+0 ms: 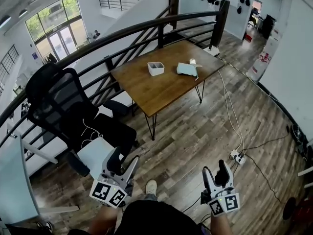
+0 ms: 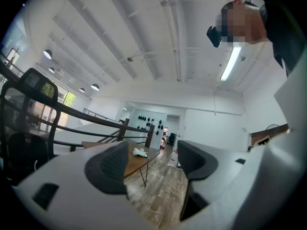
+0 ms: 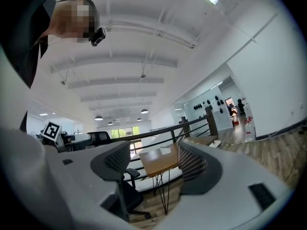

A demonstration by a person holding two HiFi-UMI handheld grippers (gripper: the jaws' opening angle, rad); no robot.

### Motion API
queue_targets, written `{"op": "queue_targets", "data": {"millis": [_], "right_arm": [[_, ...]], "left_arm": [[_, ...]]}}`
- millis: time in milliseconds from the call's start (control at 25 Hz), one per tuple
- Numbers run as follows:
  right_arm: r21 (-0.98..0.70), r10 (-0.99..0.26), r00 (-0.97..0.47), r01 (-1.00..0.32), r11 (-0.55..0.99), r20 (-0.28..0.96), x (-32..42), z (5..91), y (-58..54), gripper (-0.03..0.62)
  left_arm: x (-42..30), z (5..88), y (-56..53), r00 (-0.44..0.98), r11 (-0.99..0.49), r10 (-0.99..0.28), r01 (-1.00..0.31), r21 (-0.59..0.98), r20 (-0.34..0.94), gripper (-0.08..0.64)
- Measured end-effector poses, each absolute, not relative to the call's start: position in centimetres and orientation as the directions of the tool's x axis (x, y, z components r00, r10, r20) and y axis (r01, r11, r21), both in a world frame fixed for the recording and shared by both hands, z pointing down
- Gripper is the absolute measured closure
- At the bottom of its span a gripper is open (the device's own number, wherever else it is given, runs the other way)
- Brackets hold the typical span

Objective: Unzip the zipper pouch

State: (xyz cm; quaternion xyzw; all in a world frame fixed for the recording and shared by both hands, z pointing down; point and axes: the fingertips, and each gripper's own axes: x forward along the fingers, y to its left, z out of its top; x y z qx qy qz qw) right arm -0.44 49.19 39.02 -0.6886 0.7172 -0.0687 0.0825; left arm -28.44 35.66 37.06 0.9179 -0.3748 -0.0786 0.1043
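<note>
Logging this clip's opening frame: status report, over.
Left gripper, right gripper open, empty, held low. Zipper pouch lies on wooden table, ahead, beside white tray. Power strip and cable on floor right; office chair left.

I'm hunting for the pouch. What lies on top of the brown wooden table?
On the brown wooden table sit a small white square box and a pale grey pouch beside it, apart. What the box holds cannot be seen.

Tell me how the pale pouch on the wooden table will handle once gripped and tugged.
The pouch looks soft: its outline is uneven and slumped, so it will probably flop and crease when lifted. It seems thin, so likely light. Lying flat on the smooth table, it should not roll, but may slide if tugged from one end.
</note>
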Motion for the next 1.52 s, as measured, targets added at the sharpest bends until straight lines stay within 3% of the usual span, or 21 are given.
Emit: {"op": "queue_targets", "data": {"millis": [680, 1000, 1520], "right_arm": [[-0.142, -0.999, -0.034, -0.989, 0.036, -0.020, -1.5, 37.2, 36.9, 0.316], [-0.180, -1.000, -0.005, -0.984, 0.003, 0.009, 1.9, 39.0, 34.6, 0.322], [-0.169, -0.995, -0.102, -0.980, 0.101, -0.006, 10.6, 39.1, 25.9, 0.328]], "left_arm": [[-28.4, 37.4, 22.9, 0.743, -0.731, -0.664, -0.622, 0.279, -0.082, 0.249], [-25.2, 39.1, 19.9, 0.766, -0.741, -0.642, -0.607, 0.287, -0.037, 0.249], [-17.6, 39.1, 14.2, 0.713, -0.690, -0.701, -0.666, 0.282, -0.030, 0.249]]}}
